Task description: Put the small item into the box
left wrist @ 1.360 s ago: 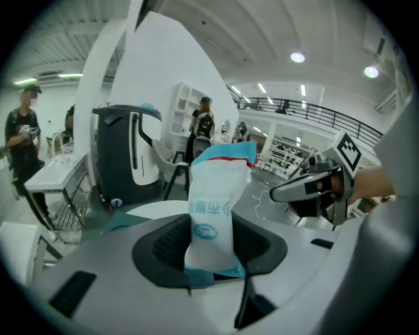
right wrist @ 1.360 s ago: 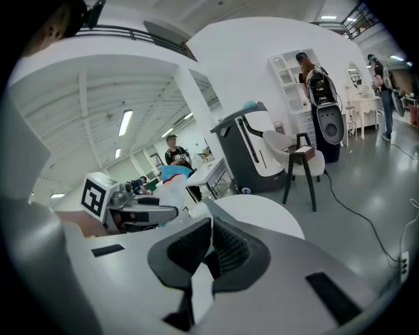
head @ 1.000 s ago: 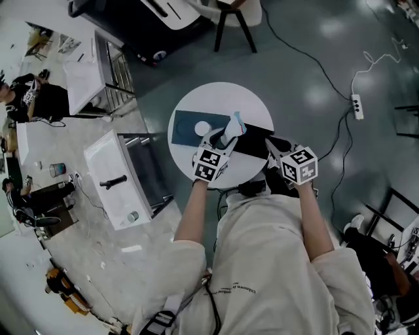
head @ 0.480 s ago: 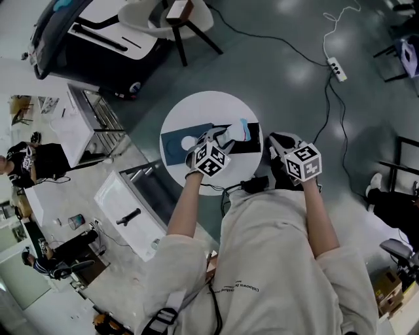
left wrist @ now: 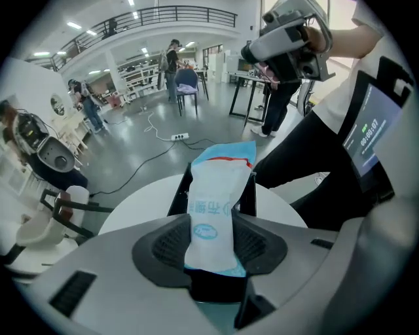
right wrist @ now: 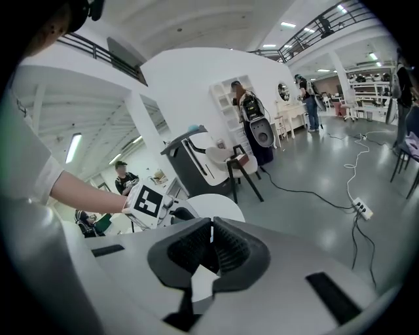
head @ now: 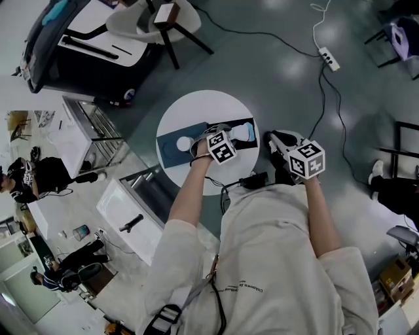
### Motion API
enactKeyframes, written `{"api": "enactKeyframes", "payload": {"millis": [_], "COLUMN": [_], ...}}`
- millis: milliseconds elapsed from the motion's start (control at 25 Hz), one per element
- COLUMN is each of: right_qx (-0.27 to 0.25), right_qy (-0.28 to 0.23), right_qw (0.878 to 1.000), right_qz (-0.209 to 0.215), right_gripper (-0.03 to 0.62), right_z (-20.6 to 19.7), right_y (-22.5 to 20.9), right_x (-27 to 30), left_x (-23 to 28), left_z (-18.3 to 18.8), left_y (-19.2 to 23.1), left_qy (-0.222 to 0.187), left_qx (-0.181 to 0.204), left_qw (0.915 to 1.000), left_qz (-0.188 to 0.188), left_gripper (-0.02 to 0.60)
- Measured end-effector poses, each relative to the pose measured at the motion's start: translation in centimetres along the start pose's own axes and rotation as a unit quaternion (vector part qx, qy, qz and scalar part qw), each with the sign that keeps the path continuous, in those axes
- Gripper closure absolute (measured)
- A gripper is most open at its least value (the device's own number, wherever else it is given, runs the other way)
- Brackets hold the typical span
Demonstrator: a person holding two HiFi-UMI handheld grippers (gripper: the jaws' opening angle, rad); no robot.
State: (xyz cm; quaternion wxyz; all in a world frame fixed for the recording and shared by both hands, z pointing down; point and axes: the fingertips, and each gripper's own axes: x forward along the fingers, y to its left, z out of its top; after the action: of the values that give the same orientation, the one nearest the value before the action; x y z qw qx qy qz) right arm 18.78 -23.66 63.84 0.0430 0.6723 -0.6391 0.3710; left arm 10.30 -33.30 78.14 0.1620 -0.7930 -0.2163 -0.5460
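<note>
My left gripper (head: pixel 229 137) (left wrist: pixel 213 243) is shut on a small white and light-blue packet (head: pixel 241 133) (left wrist: pixel 219 196). The packet hangs over a black open box (head: pixel 250 144) (left wrist: pixel 177 196) on the round white table (head: pixel 206 108); whether it touches the box I cannot tell. Next to the box lies a blue panel (head: pixel 169 144) with a white round thing (head: pixel 184 141) on it. My right gripper (head: pixel 279 139) (right wrist: pixel 211 247) is off the table's right edge, shut and with nothing in it.
A cable and a power strip (head: pixel 328 59) lie on the grey floor beyond the table. A chair (head: pixel 154 19) and a dark cart stand at the far left, white shelving (head: pixel 127 209) at the near left. People stand around the hall.
My left gripper has carried the packet forward over the table, so it now lies over the black box. The right gripper has stayed beside the table. The head view has shifted.
</note>
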Motion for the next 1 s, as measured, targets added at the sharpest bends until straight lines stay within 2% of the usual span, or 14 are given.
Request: {"api": "enactKeyframes", "payload": {"millis": [320, 560, 760, 1000], "right_qx": [0.002, 0.010, 0.001, -0.021], "right_qy": [-0.001, -0.006, 0.001, 0.013], "right_qw": [1.000, 1.000, 1.000, 1.000], "right_qz": [-0.013, -0.020, -0.008, 0.010], "right_gripper": [0.557, 0.557, 0.557, 0.557], "right_z": [0.4, 0.5, 0.5, 0.3], "right_y": [-1.3, -2.5, -1.9, -1.2], "right_x": [-0.9, -1.3, -1.2, -0.6], "left_x": [2.1, 3.9, 4.2, 4.5], "left_z": [-1.1, -1.4, -2.0, -1.9], "left_y": [0.7, 0.5, 0.5, 0.3], "left_qy": [0.073, 0.088, 0.091, 0.090], "left_qx": [0.044, 0.032, 0.009, 0.010], "left_qw": [0.9963, 0.9954, 0.9957, 0.9958], "left_qz": [0.010, -0.015, -0.015, -0.011], "left_gripper": [0.394, 0.393, 0.393, 0.393]}}
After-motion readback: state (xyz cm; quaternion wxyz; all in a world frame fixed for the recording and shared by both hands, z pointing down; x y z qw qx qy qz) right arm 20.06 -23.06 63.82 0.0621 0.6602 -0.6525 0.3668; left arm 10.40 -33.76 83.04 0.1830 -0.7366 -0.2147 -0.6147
